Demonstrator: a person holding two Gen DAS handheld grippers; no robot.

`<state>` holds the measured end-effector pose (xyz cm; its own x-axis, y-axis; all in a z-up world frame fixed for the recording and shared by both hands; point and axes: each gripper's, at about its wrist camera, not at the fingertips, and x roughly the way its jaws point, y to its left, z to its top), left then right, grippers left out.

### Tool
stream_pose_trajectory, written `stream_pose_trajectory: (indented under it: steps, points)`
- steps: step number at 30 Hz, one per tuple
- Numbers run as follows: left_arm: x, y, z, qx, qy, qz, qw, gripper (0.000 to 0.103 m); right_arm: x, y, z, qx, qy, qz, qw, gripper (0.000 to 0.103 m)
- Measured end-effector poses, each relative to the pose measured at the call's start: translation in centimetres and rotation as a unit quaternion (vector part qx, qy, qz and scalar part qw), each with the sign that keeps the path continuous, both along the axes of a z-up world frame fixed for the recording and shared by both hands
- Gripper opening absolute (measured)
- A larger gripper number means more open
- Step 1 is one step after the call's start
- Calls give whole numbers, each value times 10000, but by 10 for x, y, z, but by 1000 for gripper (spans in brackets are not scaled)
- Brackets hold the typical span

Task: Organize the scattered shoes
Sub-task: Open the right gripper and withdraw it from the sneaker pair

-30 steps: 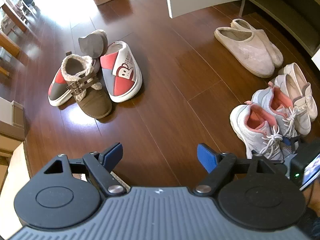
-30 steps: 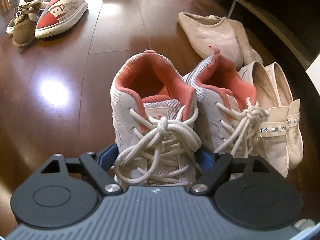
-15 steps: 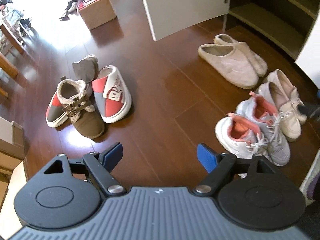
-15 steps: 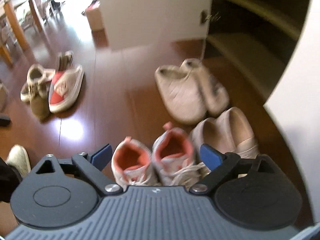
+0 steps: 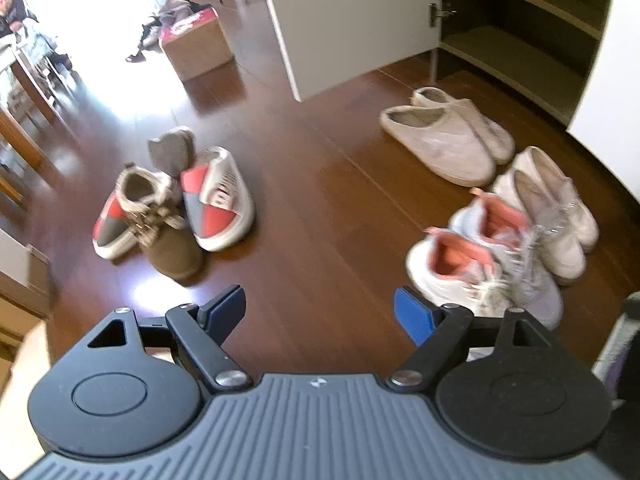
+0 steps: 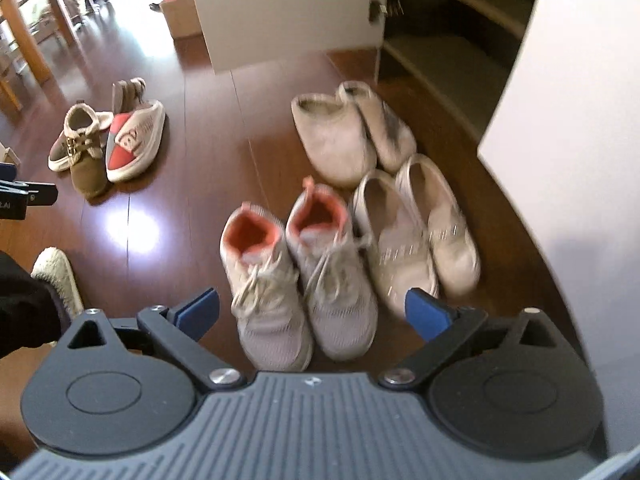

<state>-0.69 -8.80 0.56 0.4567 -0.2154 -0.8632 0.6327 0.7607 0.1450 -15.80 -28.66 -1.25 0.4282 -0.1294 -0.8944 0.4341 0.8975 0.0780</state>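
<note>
Right wrist view: the right gripper (image 6: 312,312) hangs empty above the white sneakers (image 6: 300,280), jaws still widening. Beside them sit cream loafers (image 6: 416,248) and beige slippers (image 6: 348,136). The left gripper (image 5: 320,308) is spread wide, empty; scattered shoes (image 5: 172,204) lie well apart.

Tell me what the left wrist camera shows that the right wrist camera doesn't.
Only the left wrist view shows the open left gripper and the box's red top. Only the right wrist view shows the right gripper, jaws opening and empty, and a fuzzy slipper toe. Both show the sneakers, cream flats, beige slippers, the leftover heap and the cabinet.
</note>
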Motion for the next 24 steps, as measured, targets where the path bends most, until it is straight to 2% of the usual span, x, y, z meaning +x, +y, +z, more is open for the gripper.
stream_pose_trajectory:
  steps: [3, 8, 18, 22, 24]
  points:
    - [-24, -7, -5, -94, 50, -167, 9998, 83, -6, 16, -8, -32, 106, -7, 9999, 98]
    - [-41, -12, -9, -137, 10, -191, 9997, 83, -9, 26, -1, -159, 15, 85, 9998, 98]
    - [-35, 1, 0, -235, -226, 113, 9994, 83, -8, 29, 15, -293, -246, 10, 9993, 99]
    - [-32, 7, 9, -328, -319, 184, 9988, 83, -7, 32, 33, -415, -409, -62, 9983, 99]
    - [-31, 10, 15, -356, -370, 192, 9985, 84, -5, 35, 65, -384, -717, 42, 9967, 99]
